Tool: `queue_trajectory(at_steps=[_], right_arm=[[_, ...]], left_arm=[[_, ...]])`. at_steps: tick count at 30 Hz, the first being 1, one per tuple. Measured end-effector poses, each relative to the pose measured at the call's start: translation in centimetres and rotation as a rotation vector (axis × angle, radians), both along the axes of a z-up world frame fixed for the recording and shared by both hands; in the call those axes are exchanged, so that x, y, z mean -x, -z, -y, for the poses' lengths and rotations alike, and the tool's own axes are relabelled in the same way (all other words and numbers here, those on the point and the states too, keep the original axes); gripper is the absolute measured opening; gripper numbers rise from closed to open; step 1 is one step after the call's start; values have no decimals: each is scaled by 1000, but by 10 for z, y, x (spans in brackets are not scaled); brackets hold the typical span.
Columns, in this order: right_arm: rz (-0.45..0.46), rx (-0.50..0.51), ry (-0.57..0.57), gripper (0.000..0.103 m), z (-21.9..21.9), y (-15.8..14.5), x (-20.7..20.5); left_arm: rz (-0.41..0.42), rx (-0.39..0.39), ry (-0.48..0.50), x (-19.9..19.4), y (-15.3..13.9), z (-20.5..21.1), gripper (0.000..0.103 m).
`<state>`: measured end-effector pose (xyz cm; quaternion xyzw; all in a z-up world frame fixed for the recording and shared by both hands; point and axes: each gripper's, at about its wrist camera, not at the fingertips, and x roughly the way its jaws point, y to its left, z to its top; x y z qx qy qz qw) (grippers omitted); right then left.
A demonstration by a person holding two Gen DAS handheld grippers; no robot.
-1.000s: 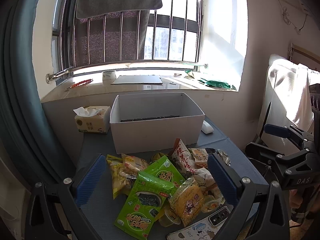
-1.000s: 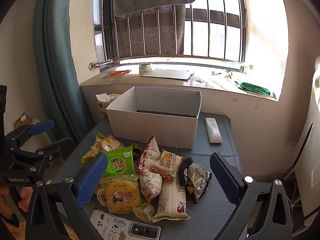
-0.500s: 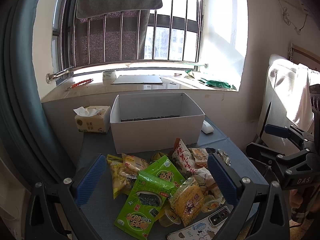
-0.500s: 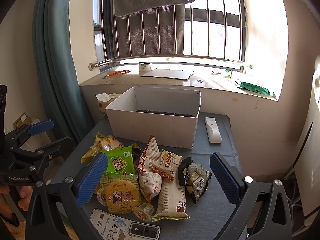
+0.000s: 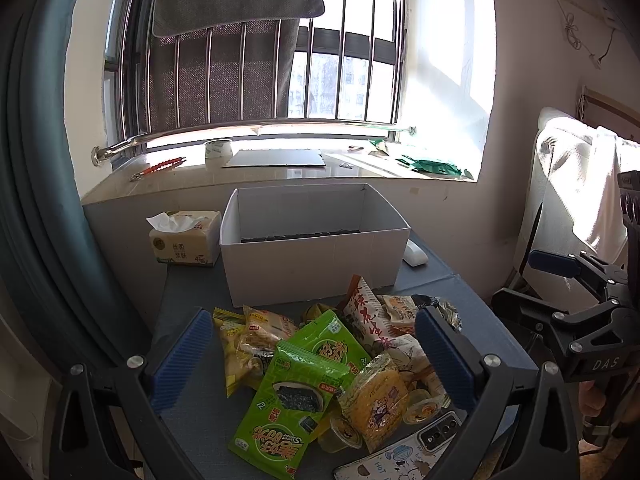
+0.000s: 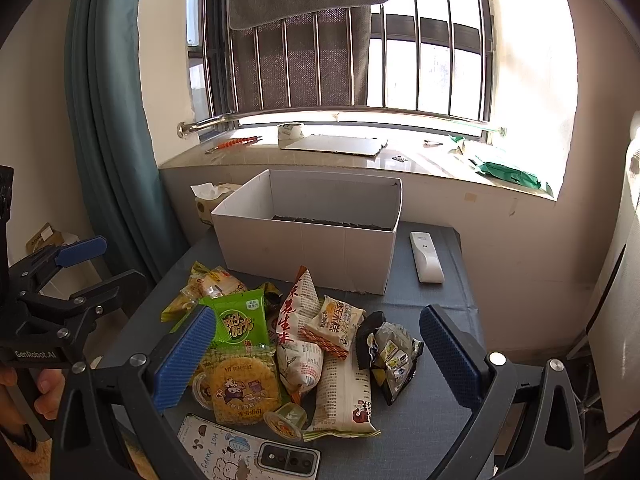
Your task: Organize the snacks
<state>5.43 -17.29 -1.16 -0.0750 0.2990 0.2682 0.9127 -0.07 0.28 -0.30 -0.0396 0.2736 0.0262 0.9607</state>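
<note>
A pile of snack packets (image 5: 320, 356) lies on the grey table in front of an open white cardboard box (image 5: 312, 256). It holds green seaweed packs (image 5: 296, 396), a yellow round cracker pack (image 6: 244, 384), white peanut bags (image 6: 300, 320), a dark foil bag (image 6: 390, 350) and jelly cups (image 6: 286, 420). My left gripper (image 5: 316, 356) is open and empty, held above the pile's near side. My right gripper (image 6: 320, 356) is open and empty, also above the pile. The box (image 6: 312, 236) shows in the right wrist view too.
A phone in a cartoon case (image 6: 248, 456) lies at the table's near edge. A tissue pack (image 5: 184, 244) stands left of the box, a white remote (image 6: 426, 256) to its right. Teal curtain (image 6: 108, 120) at left, windowsill behind, white cloth-covered object (image 5: 576, 200) at right.
</note>
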Motion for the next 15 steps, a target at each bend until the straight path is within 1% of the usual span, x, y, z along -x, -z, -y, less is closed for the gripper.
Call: queue_trajectory(at_steps=[3,6,8,11,15], right_arm=[[-3,-2,6,103,4,3,-3],[-51,-11,22,103,12,13,-16],[-94,-26,34,103,19,23,-31],[-149,-15,55,103,28,43,-57],[-268,35,74,103,37,84,-99]], left_arm=[[2,-7,-1,1,0,0,103],[5,-6,1,3,1,-1,103],[7,10,13,4,2,-1,103],[6,17,23,5,4,-2,103],[-1,20,25,9,7,-5,103]])
